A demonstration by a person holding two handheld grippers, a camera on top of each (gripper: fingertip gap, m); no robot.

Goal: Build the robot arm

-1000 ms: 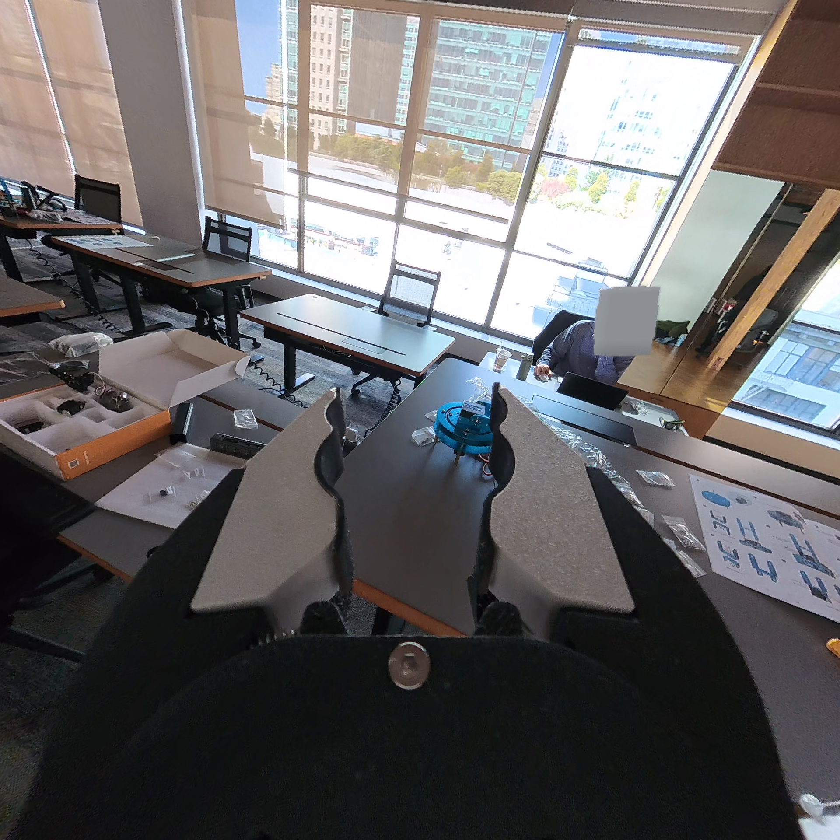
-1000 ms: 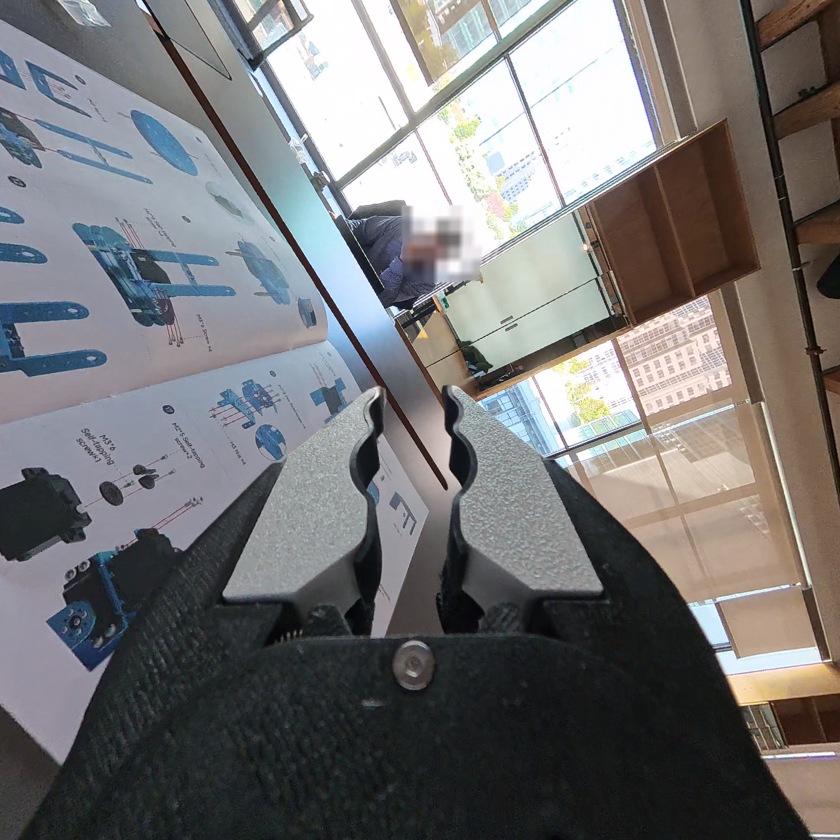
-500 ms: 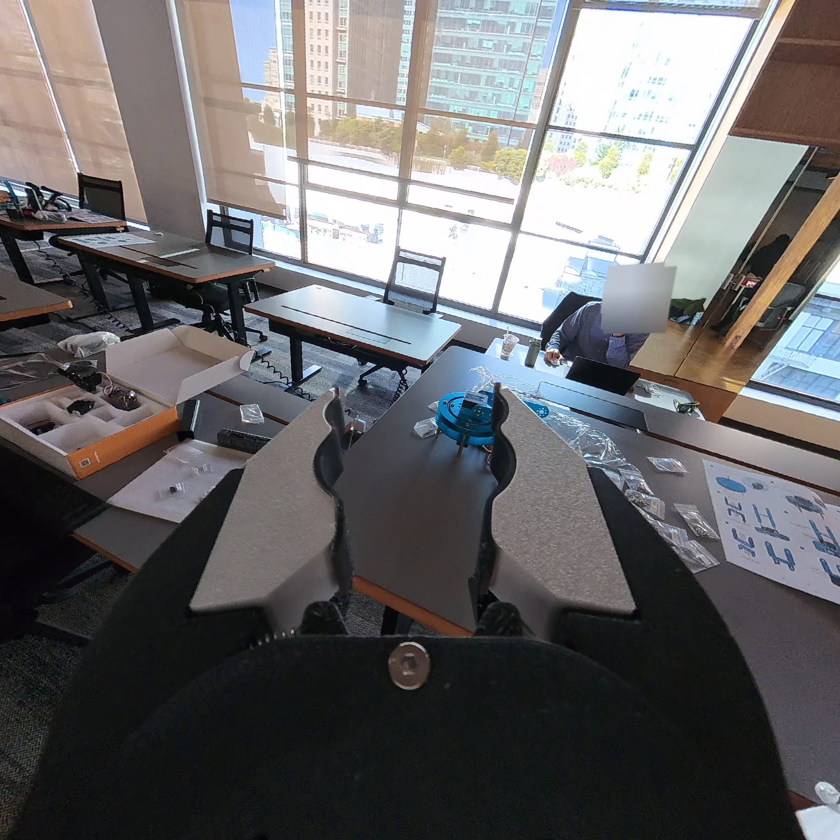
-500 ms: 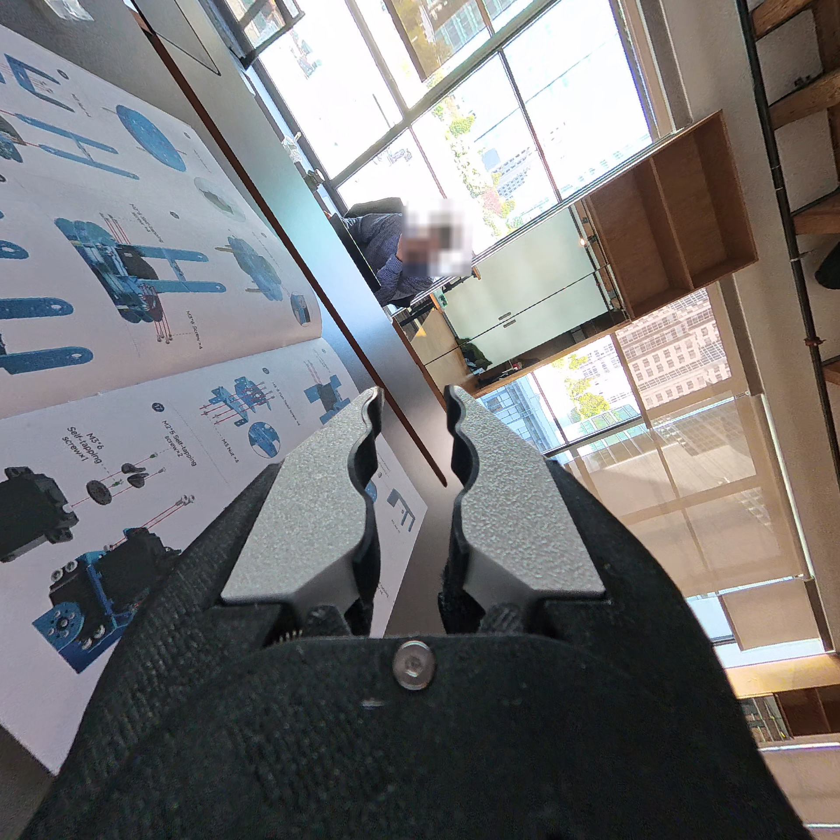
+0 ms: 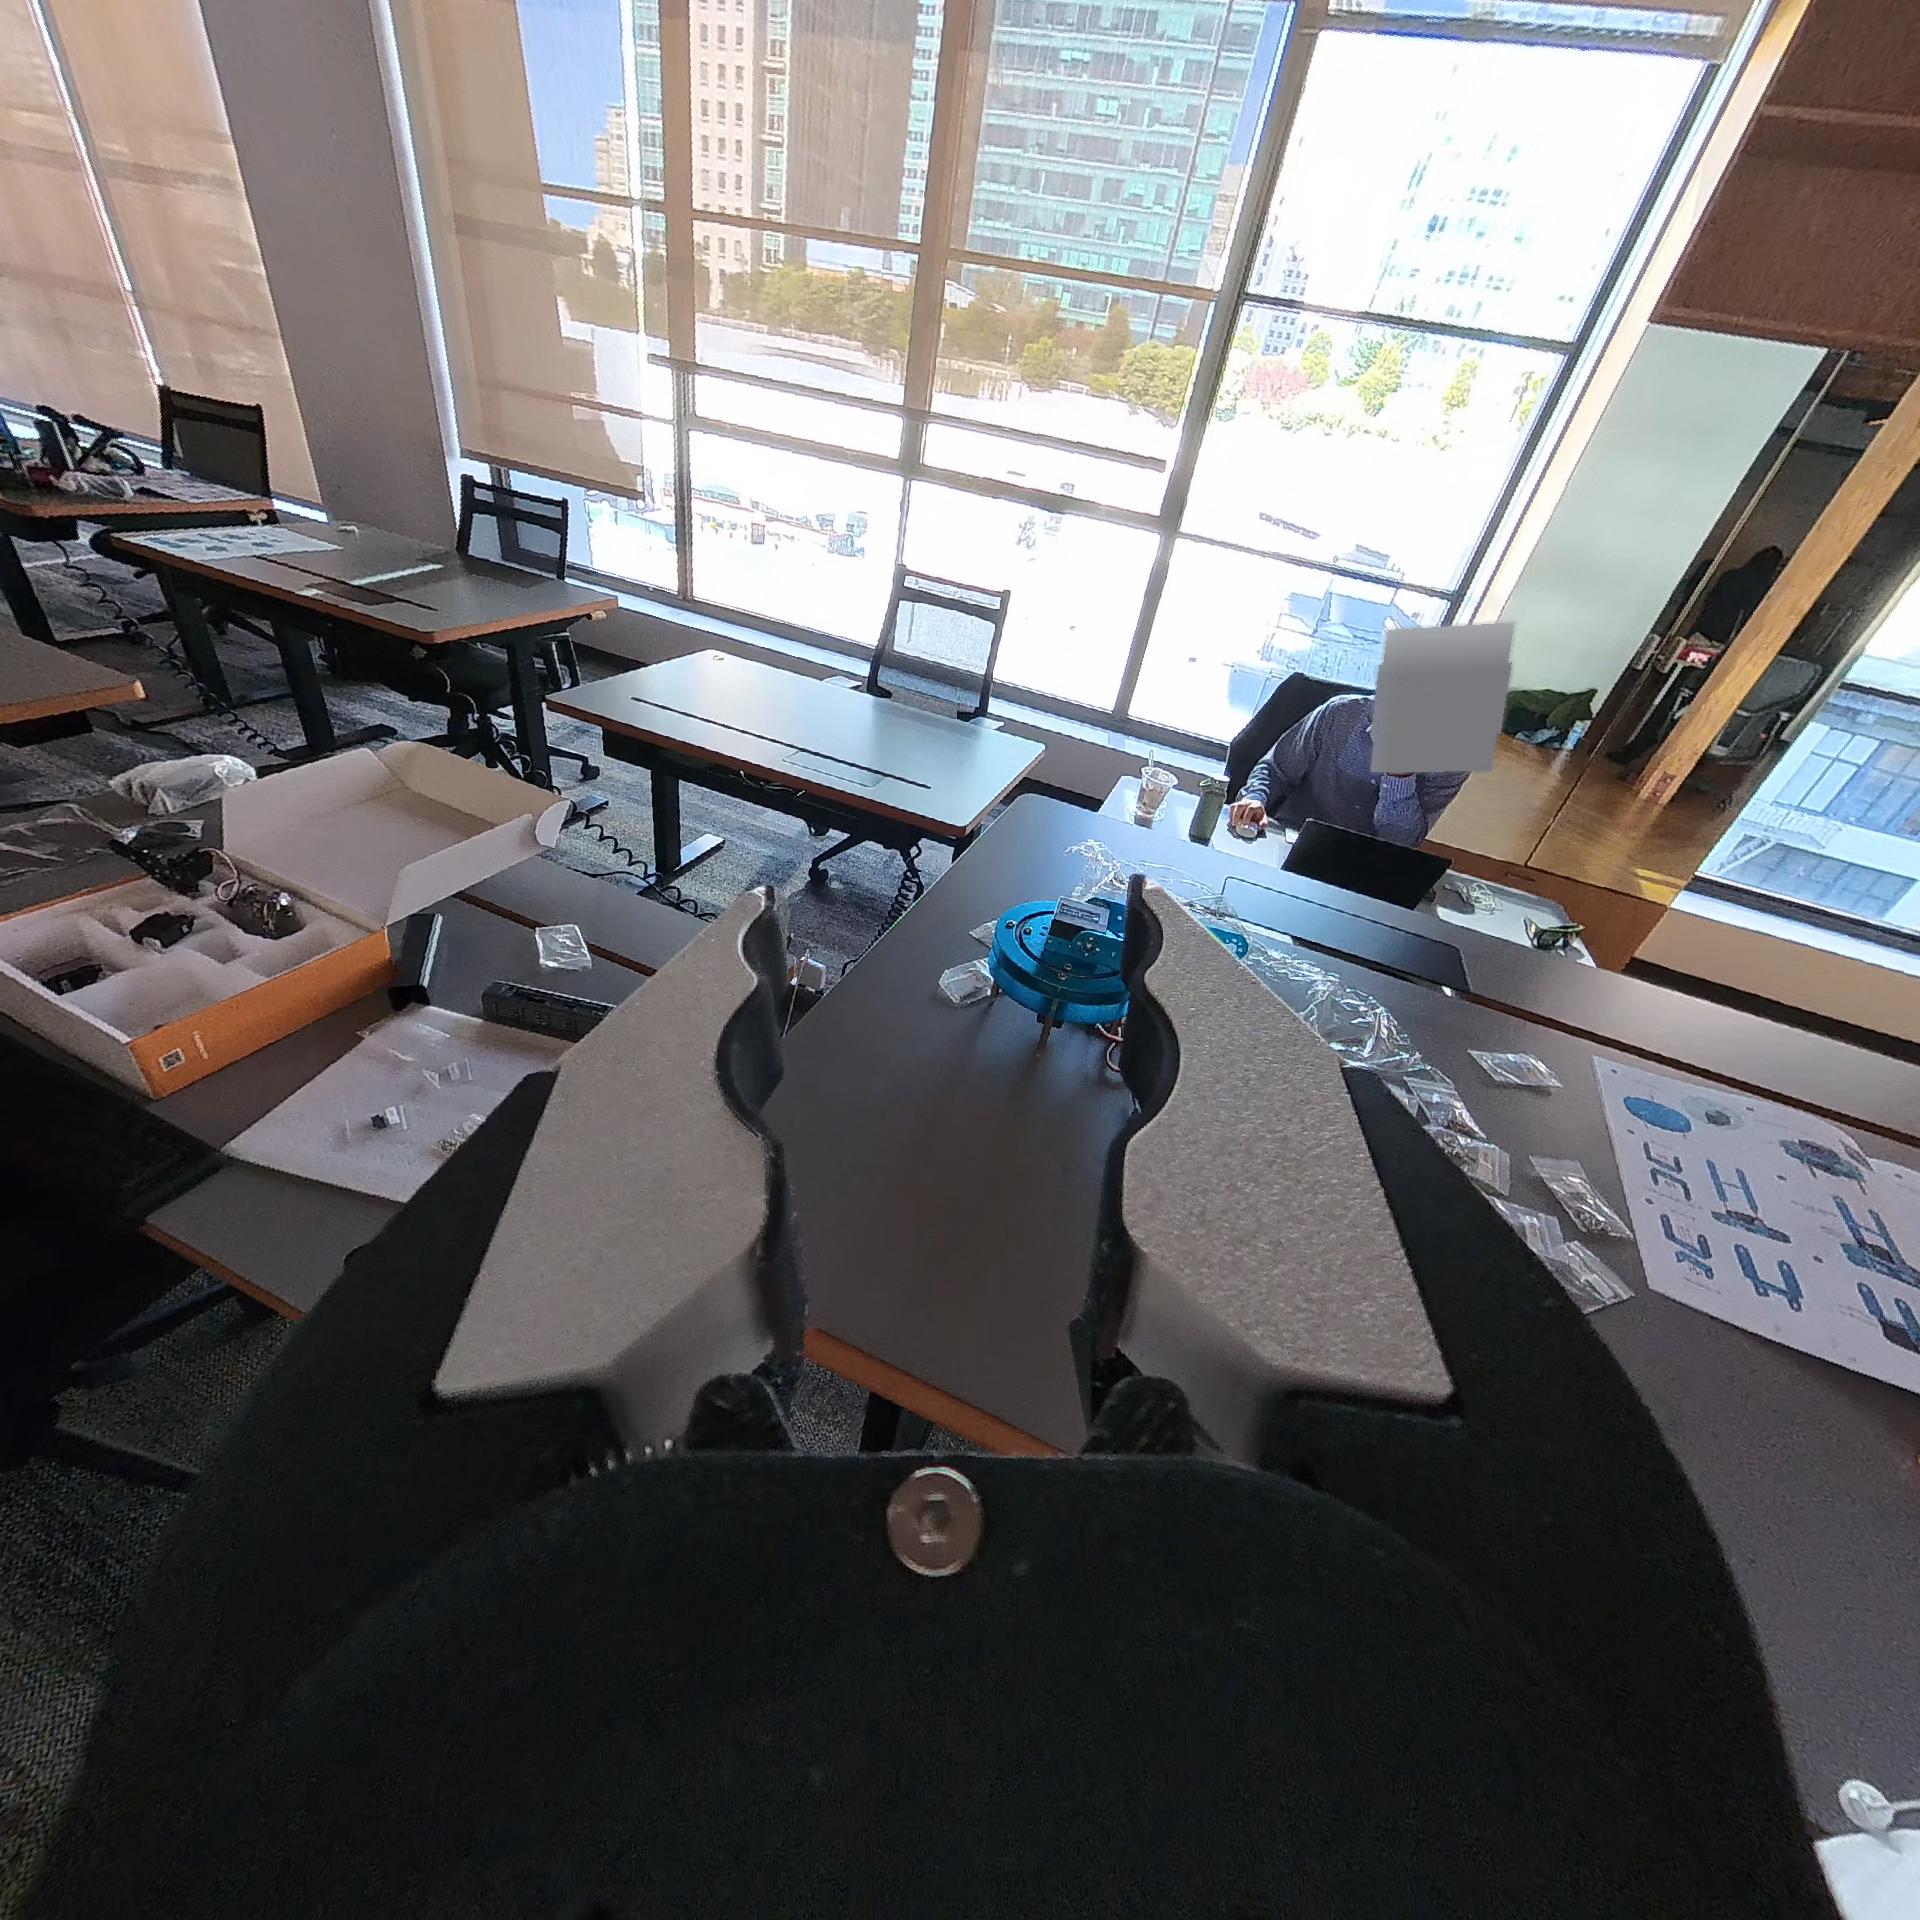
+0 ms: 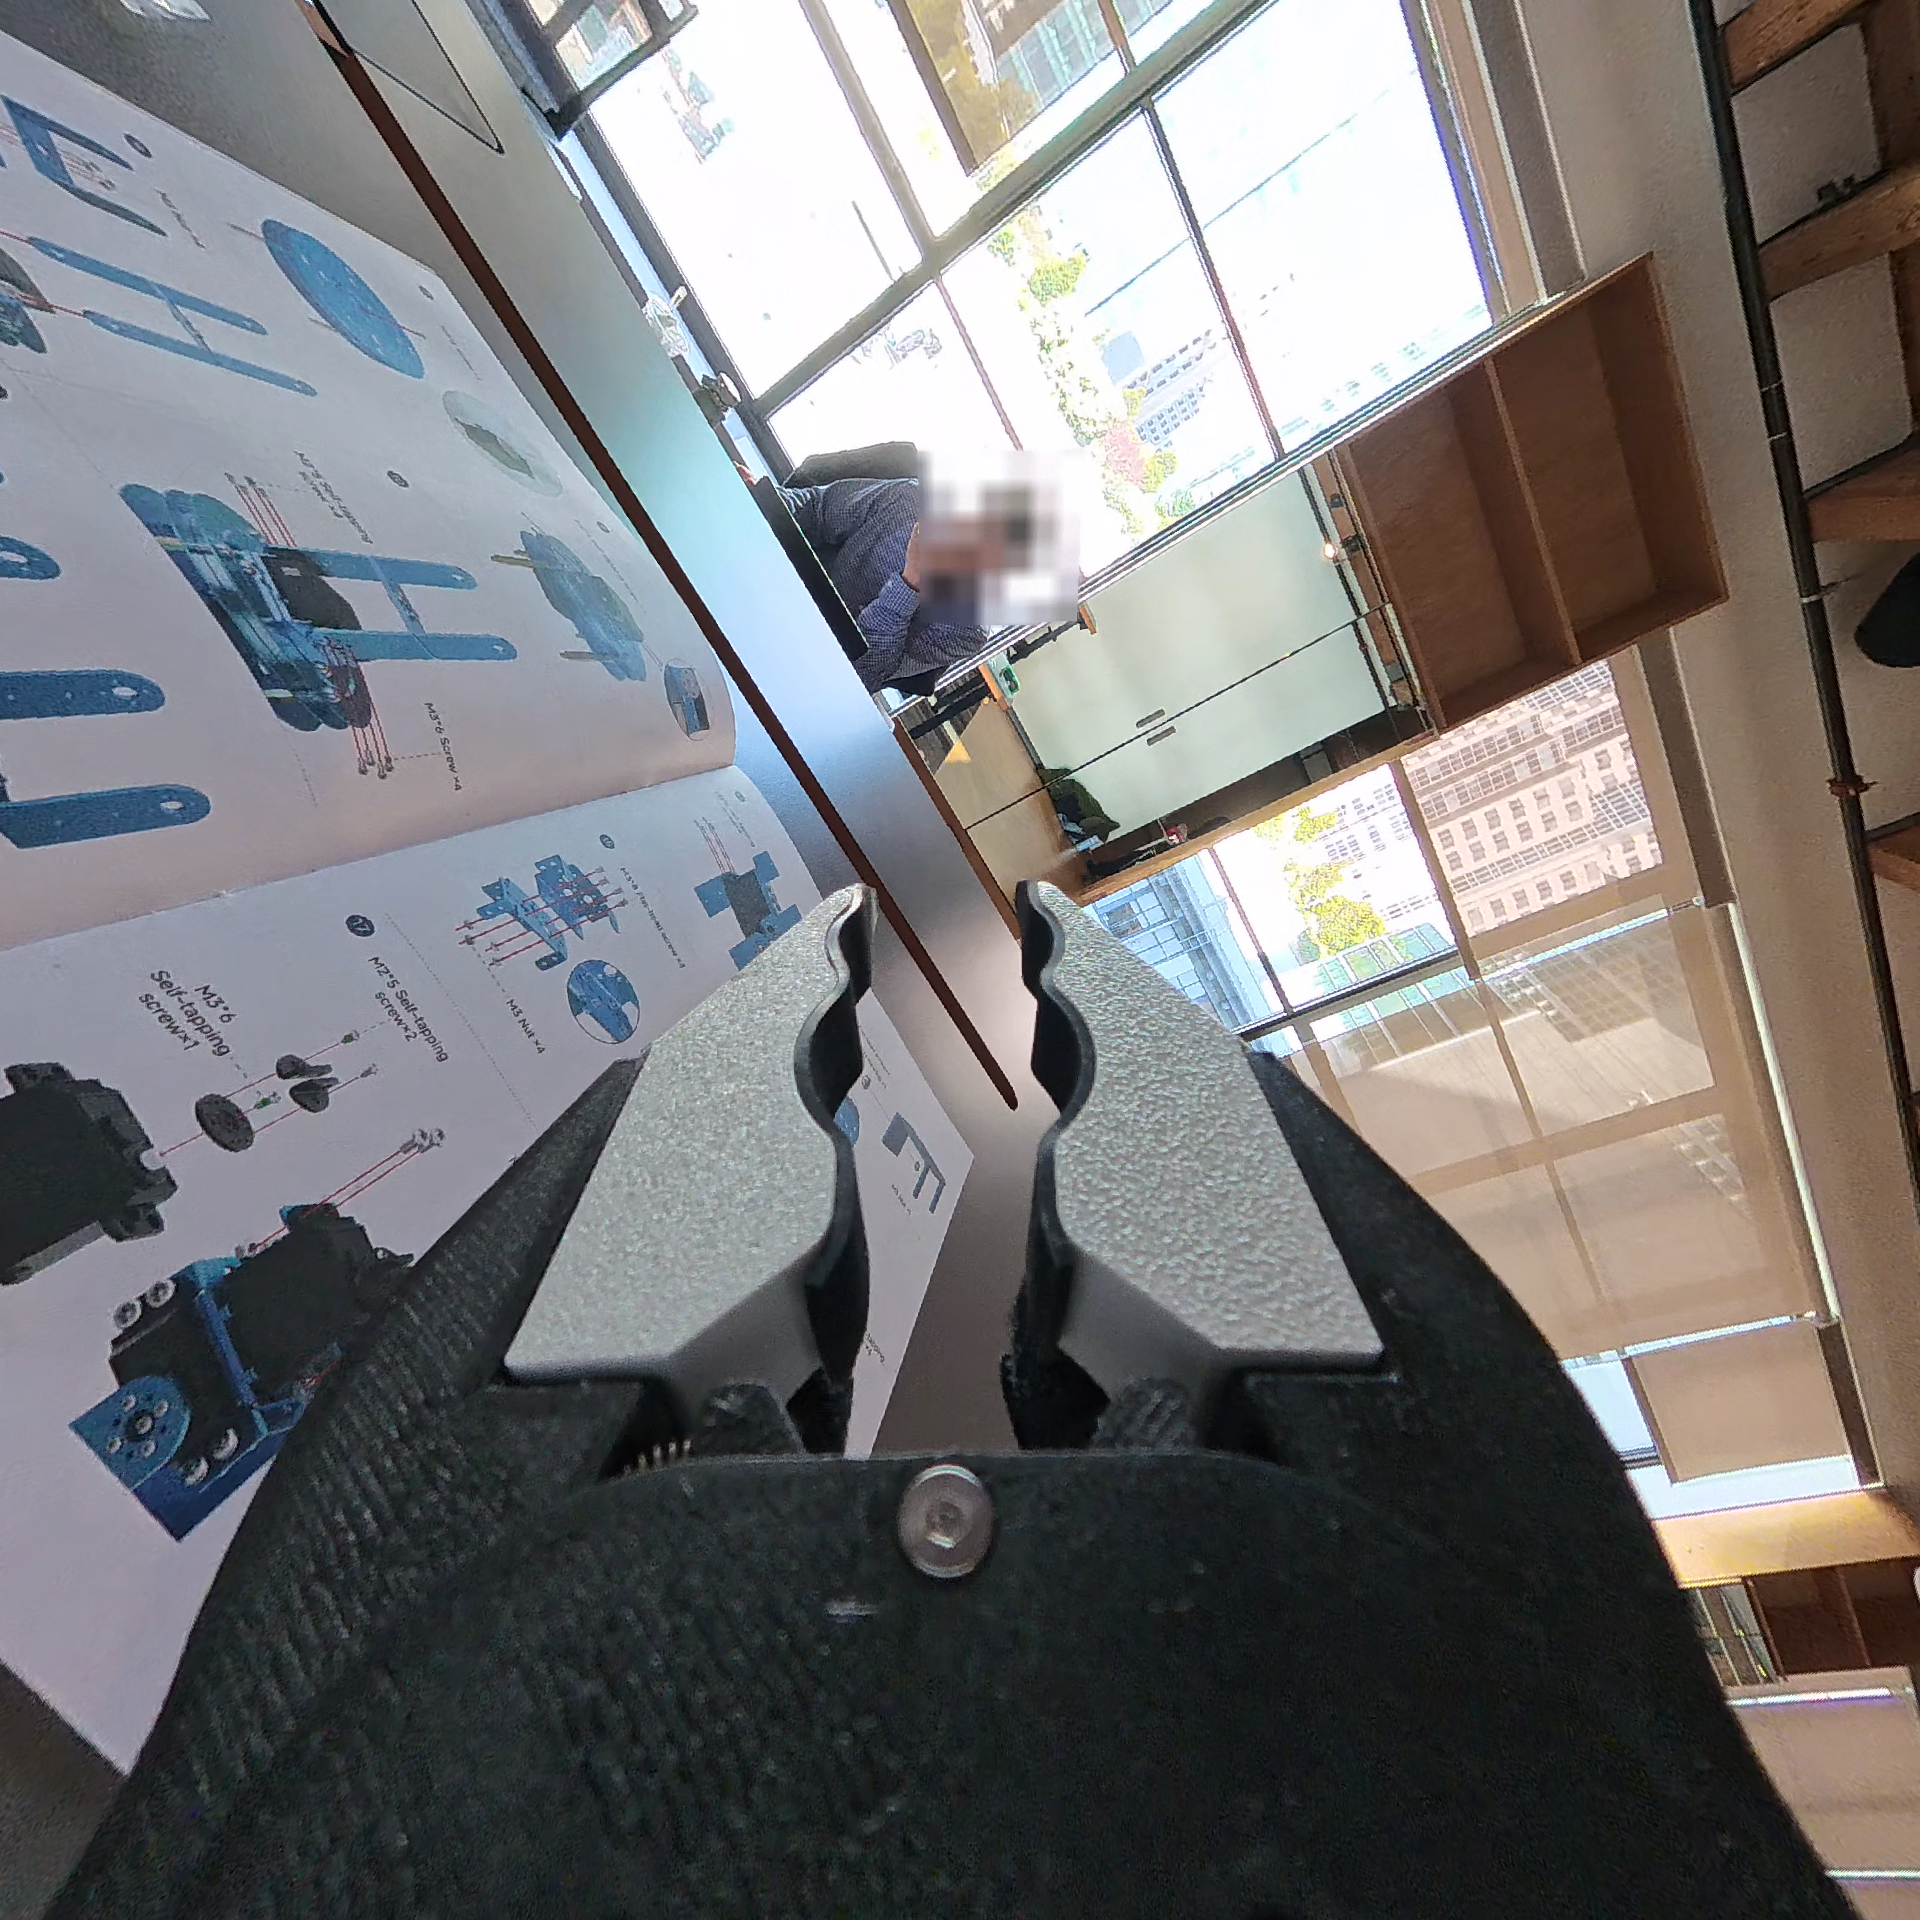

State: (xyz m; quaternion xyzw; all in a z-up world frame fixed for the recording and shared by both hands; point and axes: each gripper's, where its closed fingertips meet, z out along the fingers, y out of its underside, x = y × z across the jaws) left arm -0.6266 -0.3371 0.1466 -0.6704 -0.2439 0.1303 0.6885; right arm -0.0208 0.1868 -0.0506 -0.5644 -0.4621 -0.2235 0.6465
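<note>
- Hovering above the near edge of the dark table point(image 5: 935, 1195), the left claw point(image 5: 948, 904) is spread and empty; the blue round servo assembly point(image 5: 1055, 961) stands well ahead, seen between its tips.
- Judging by that, a good approach keeps the jaws wide and descends squarely, clear of the small plastic bags point(image 5: 1558, 1184).
- The right claw point(image 6: 943, 904), tilted sideways low over the instruction sheet point(image 6: 312, 831), is partly spread and grips nothing.
- Only the left view shows the orange-sided parts box point(image 5: 197, 977); only the right shows the sheet's drawings closely.
</note>
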